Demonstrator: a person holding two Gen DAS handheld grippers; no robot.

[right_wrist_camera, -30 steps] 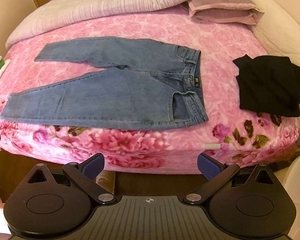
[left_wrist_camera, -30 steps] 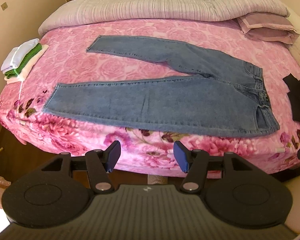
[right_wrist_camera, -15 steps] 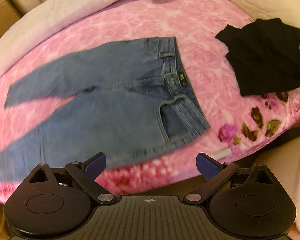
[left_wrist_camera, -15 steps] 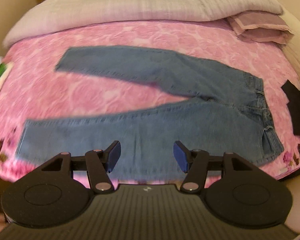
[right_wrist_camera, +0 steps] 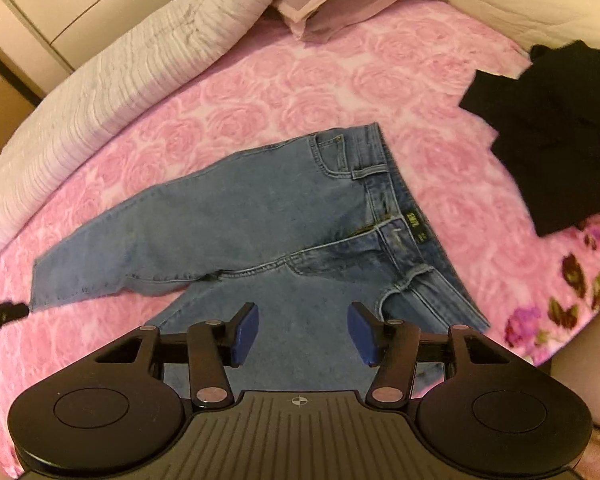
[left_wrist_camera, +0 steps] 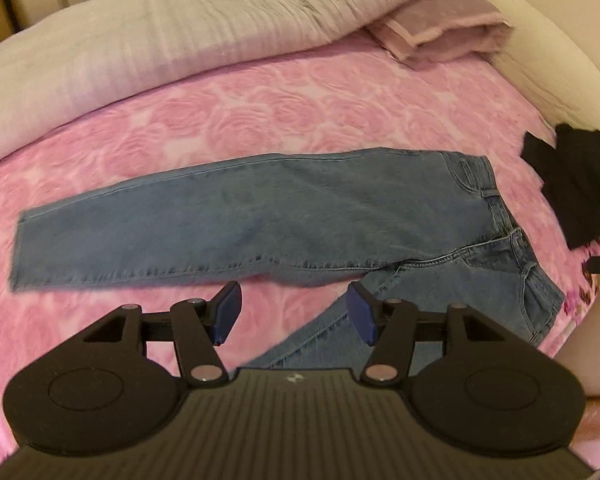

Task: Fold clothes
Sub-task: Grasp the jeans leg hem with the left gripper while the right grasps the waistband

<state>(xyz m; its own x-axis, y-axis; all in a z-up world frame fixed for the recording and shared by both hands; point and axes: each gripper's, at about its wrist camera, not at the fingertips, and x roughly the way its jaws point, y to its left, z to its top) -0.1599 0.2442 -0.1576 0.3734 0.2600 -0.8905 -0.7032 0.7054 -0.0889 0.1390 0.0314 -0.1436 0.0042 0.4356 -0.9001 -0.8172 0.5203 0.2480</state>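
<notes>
Both grippers, left [left_wrist_camera: 292,312] and right [right_wrist_camera: 302,334], empty, hanging over jeans [left_wrist_camera: 280,216] spread flat on the pink bed [left_wrist_camera: 300,120].
Right jaws have just been narrowing on nothing; I'd pinch the near leg's edge squarely before folding over.

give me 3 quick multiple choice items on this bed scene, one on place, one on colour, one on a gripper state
1. Where do the jeans lie?
A. spread on the pink bedspread
B. on the floor
C. folded on the pillow

2. What colour is the garment beside the waistband?
A. white
B. black
C. red

3. How is the right gripper?
A. shut on the jeans
B. shut on the pillow
C. fingers apart above the denim

Key: 1 A, the legs lie flat on the bedspread; 2 B, it is plainly dark; 3 C, a gap shows, nothing pinched.
</notes>
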